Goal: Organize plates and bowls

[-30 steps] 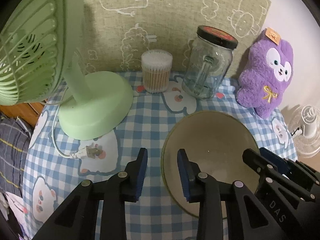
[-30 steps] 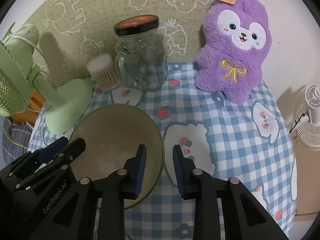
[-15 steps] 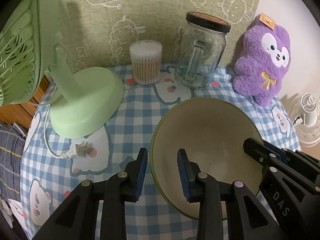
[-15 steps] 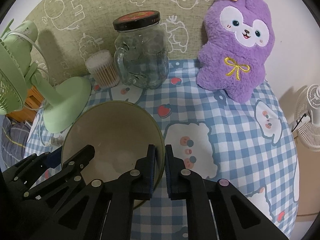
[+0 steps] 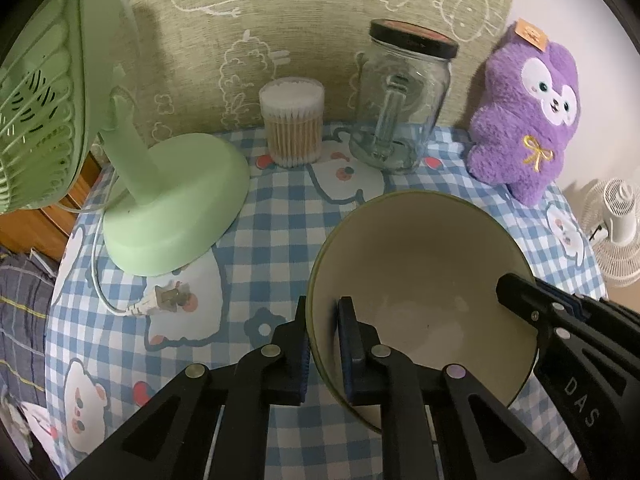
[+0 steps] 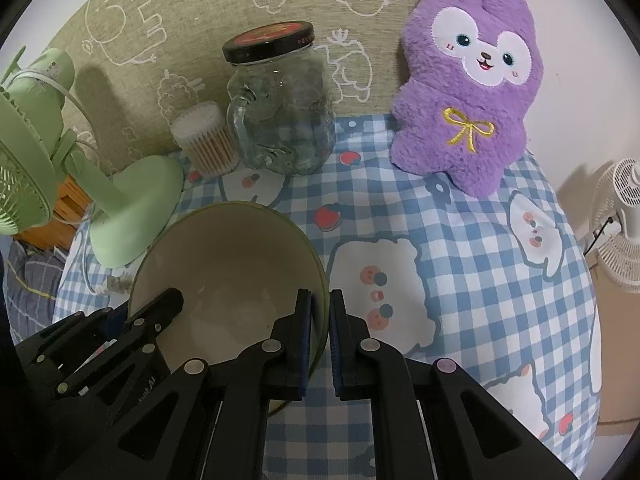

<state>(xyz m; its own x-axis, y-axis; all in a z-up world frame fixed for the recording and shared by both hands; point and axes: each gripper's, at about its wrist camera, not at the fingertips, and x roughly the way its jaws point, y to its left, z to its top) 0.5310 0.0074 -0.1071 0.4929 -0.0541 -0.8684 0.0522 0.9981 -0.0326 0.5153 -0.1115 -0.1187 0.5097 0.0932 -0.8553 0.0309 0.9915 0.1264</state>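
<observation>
Between both pairs of jaws, the bowl [image 5: 420, 280] is clamped by opposite rims, the left gripper [image 5: 322, 344] having just closed and the right gripper [image 6: 320, 332] too, so only the grasp looks done.

Left hand-held gripper [image 5: 322, 344], right hand-held gripper [image 6: 320, 338], matte black linked arms, silver rivets, blue finger pads, white "DAS" lettering

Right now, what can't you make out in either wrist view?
- Bowl underside and footing: both views, hidden by its own wall.
- Bowl's near rim: left view, behind left gripper; right view, behind right gripper.
- Jar contents: blurred by glass.
</observation>
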